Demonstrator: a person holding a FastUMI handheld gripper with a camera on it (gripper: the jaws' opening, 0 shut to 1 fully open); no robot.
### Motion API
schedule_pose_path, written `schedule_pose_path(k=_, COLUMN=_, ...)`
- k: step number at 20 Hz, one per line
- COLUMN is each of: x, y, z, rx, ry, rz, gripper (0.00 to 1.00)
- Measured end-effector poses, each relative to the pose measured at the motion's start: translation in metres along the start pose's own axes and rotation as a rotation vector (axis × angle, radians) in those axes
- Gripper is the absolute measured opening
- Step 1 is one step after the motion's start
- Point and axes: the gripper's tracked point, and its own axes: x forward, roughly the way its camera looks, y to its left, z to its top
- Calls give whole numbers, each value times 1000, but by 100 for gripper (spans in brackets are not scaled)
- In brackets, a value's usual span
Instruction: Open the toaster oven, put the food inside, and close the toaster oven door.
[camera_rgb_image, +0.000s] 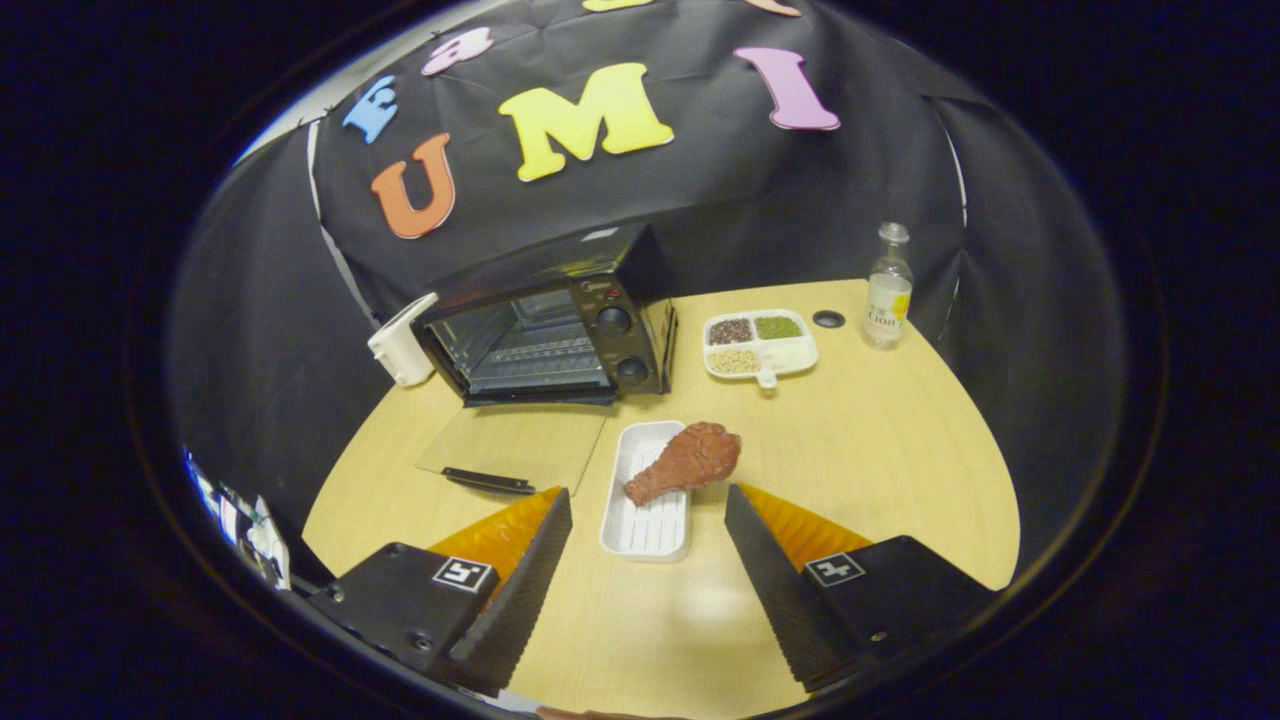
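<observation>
A black toaster oven (560, 330) stands at the back of the wooden table with its glass door (510, 448) folded down flat, showing the wire rack inside. A brown chicken drumstick (688, 462) lies across the far end of a white ribbed tray (645, 515), its thick end hanging over the tray's right rim. My gripper (648, 495) is open and holds nothing. Its two black ribbed fingers (530, 560) stand on either side of the tray's near half, and the drumstick lies just ahead of them.
A white divided dish (790, 352) with beans and grains sits right of the oven. A clear bottle (888, 290) stands further right near a small black disc (828, 319). A white box (402, 345) leans by the oven's left side. The table's rim curves close on both sides.
</observation>
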Motion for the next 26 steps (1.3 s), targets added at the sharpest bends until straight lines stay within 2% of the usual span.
schedule_pose_path(k=6, x=41, y=-32, z=12, rx=85, ry=102, rz=112, gripper=95)
schedule_pose_path(k=8, x=57, y=-35, z=15, rx=118, ry=146, rz=187, gripper=87)
schedule_pose_path(k=11, x=78, y=-43, z=18, rx=171, ry=196, rz=255, gripper=76)
schedule_pose_path(k=12, x=85, y=-45, z=13, rx=200, ry=221, rz=277, gripper=67)
schedule_pose_path(k=14, x=89, y=-40, z=7, rx=302, ry=259, rz=344, gripper=39)
schedule_pose_path(k=16, x=83, y=-40, z=5, rx=331, ry=269, rz=362, gripper=11)
schedule_pose_path(k=21, x=38, y=-31, z=16, rx=226, ry=177, rz=304, gripper=8)
schedule_pose_path(k=26, x=-17, y=7, z=27, rx=87, ry=64, rz=257, gripper=8)
